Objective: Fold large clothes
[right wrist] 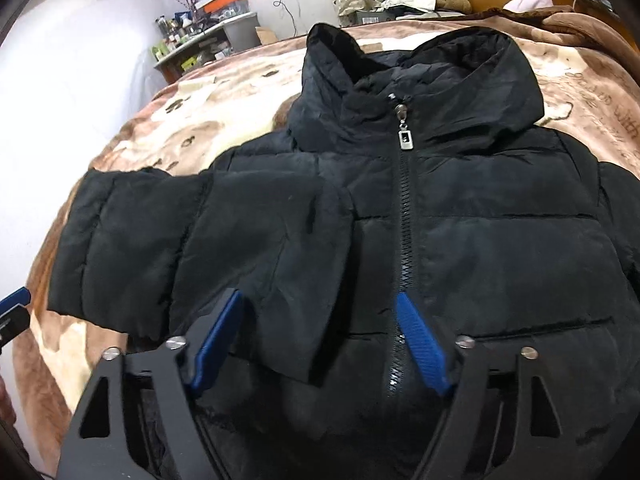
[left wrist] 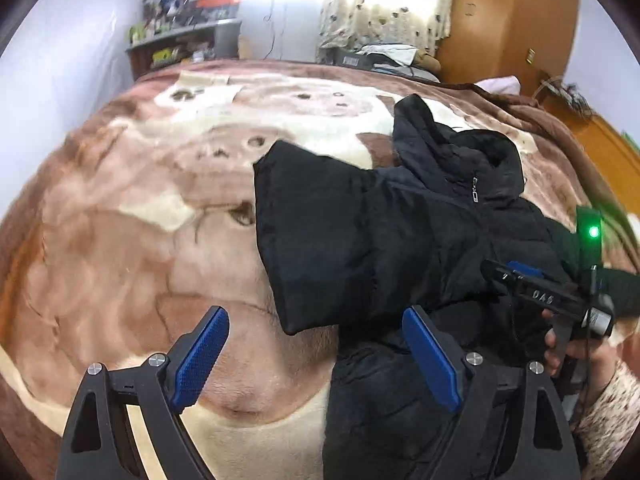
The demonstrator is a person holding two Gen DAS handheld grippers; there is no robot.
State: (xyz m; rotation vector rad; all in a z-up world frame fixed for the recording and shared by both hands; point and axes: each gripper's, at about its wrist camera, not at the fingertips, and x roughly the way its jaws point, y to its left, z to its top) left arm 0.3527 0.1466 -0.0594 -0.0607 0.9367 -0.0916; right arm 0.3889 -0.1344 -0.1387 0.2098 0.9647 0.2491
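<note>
— What's the jacket [right wrist: 460, 232] like?
— Black, puffy, hooded. It lies front up, zipped to the collar, hood [right wrist: 432, 80] spread at the far end.
— And the sleeve [right wrist: 192, 248]?
— One is folded across the chest, cuff near the zipper [right wrist: 406, 216], I think.

Left gripper [left wrist: 316, 356] gapes above black jacket [left wrist: 384, 240] on blanket [left wrist: 140, 220].

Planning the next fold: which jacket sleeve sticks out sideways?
The sleeve nearest the left gripper, spread sideways over the blanket. The other sleeve lies alongside the jacket body.
</note>
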